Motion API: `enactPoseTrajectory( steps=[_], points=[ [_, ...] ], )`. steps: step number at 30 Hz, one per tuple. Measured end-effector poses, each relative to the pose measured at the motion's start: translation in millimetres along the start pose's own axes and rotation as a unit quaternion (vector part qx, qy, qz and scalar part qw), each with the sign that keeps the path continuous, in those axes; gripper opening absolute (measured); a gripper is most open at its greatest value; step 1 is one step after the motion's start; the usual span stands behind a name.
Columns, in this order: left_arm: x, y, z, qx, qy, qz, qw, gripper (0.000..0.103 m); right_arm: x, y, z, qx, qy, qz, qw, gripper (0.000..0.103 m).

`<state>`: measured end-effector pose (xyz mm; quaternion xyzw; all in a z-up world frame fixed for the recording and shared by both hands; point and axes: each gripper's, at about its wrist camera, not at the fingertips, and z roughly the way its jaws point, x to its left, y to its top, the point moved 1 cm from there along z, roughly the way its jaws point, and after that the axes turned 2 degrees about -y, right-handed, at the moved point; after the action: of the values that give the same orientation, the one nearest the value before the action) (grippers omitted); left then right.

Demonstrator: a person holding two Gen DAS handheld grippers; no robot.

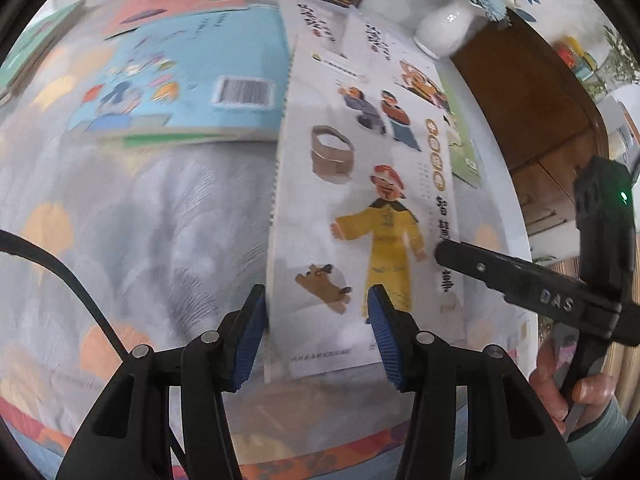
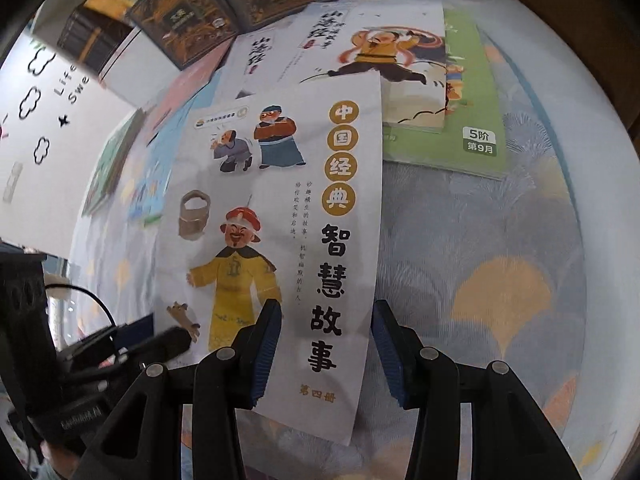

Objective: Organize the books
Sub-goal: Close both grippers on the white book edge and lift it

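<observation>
A white storybook [image 1: 360, 200] [image 2: 280, 208] with a yellow-robed man on its cover lies on the patterned cloth, overlapping other books at its far end. My left gripper [image 1: 318, 334] stands partly open astride the book's spine edge, one blue pad over the cloth and the other over the cover. My right gripper [image 2: 324, 350] is partly open astride the opposite long edge, left pad over the cover, right pad beyond the edge. Neither pair of pads closes on anything. The right gripper's finger [image 1: 500, 276] reaches in over the book's far edge in the left wrist view.
A blue book [image 1: 192, 80], a pink one [image 1: 180, 0] and a green one [image 1: 36, 48] lie left. Two white calligraphy books [image 2: 360, 40] and a green booklet [image 2: 476, 100] lie beyond, with dark books [image 2: 188, 20], a white vase [image 1: 444, 28] and a white box [image 2: 52, 120].
</observation>
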<state>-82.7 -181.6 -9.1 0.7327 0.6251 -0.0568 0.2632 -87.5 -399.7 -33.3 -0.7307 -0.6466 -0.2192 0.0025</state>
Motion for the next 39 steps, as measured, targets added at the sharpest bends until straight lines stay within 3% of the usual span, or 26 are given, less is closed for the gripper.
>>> enactPoseTrajectory(
  steps=[4,11,14,16,17,19,21,23,26,29,33,35,39],
  points=[
    [6,-10,2,-0.012,-0.007,-0.016,0.9998,0.047,0,-19,-7,-0.019,-0.031,-0.021,0.999,0.032],
    [-3,-6,6,-0.026,-0.009,-0.013,0.9995,0.049,3,-34,-4,-0.027,-0.025,-0.027,0.999,0.03],
    [-2,-5,-11,-0.043,-0.068,-0.03,0.9963,0.048,2,-35,-4,-0.027,-0.016,-0.018,0.999,0.03],
    [0,-4,-25,-0.054,-0.124,-0.053,0.9894,0.047,-2,-35,-4,-0.026,-0.001,-0.003,1.0,0.03],
    [0,-2,-30,-0.06,-0.142,-0.06,0.9862,0.045,-5,-34,-4,-0.025,0.007,0.006,1.0,0.03],
    [-3,-1,-31,-0.064,-0.144,-0.06,0.9856,0.042,-7,-33,-4,-0.024,0.017,0.015,0.999,0.03],
    [-5,0,-23,-0.06,-0.13,-0.056,0.9881,0.024,-7,-34,-5,-0.024,0.018,0.015,0.999,0.03],
    [-5,-1,-7,-0.046,-0.121,-0.057,0.99,0.013,-6,-36,-6,-0.025,0.015,0.01,1.0,0.031],
    [-3,-6,9,-0.032,-0.112,-0.065,0.991,0.013,-5,-38,-7,-0.026,0.011,0.003,1.0,0.031],
    [-2,-3,16,-0.03,-0.138,-0.092,0.9857,0.012,-7,-38,-8,-0.02,0.016,0.002,1.0,0.03],
    [2,7,0,-0.038,-0.226,-0.143,0.9628,0.012,-29,-27,-8,0.025,0.08,0.059,0.995,0.036],
    [0,14,-6,-0.042,-0.247,-0.148,0.9567,0.012,-47,-27,-9,0.039,0.132,0.106,0.985,0.05],
    [-2,24,-6,-0.035,-0.287,-0.172,0.9418,0.012,-73,-31,-7,0.04,0.233,0.188,0.953,0.061]
  ],
)
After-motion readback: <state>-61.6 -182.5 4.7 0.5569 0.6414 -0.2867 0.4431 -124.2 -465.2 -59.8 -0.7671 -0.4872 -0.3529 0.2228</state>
